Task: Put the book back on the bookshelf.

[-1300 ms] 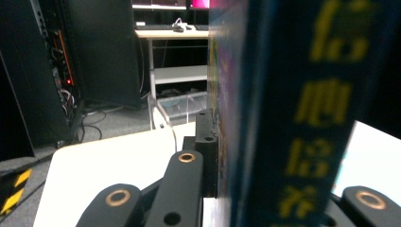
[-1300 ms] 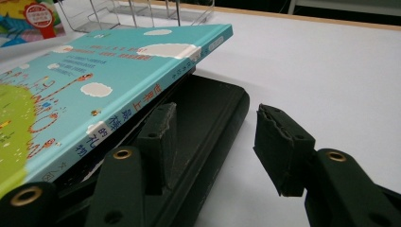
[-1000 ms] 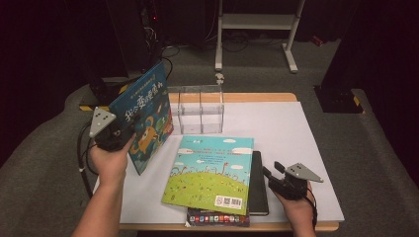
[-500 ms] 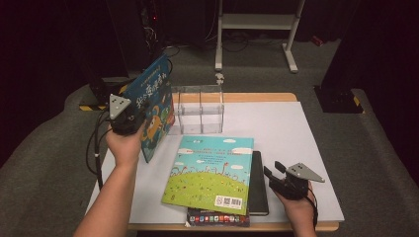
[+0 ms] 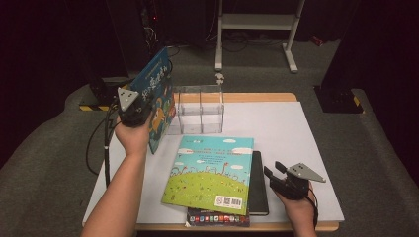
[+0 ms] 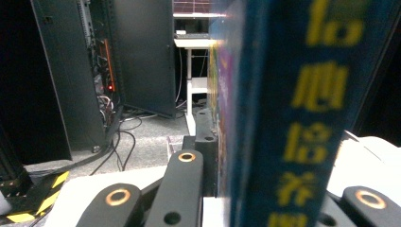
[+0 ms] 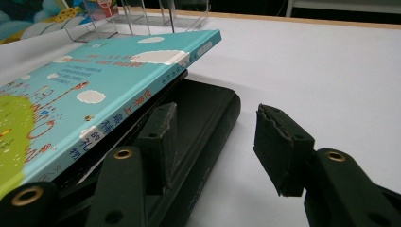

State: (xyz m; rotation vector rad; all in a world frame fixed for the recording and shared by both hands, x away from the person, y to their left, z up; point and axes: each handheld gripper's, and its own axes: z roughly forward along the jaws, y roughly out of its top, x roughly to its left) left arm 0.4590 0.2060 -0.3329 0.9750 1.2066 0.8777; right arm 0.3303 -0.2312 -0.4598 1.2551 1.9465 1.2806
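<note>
Across the table point(image 5: 296, 128), yellow spine lettering marks the clamped book point(image 6: 302, 142).

Three cameras: one fixed above the table's near side, one riding on each gripper.

The high view looks forward and down over the white table point(image 5: 296, 143) from well back. The left gripper view sits close behind its jaws, facing level toward the far racks, with the blue book point(image 6: 283, 118) pressed against the lens's right half. The right gripper view hugs the tabletop, looking far and left. It shares the green-and-blue book point(image 7: 94, 90) point(image 5: 210, 173) and clear organiser point(image 7: 137, 19) point(image 5: 200, 109) with the high view.
</note>
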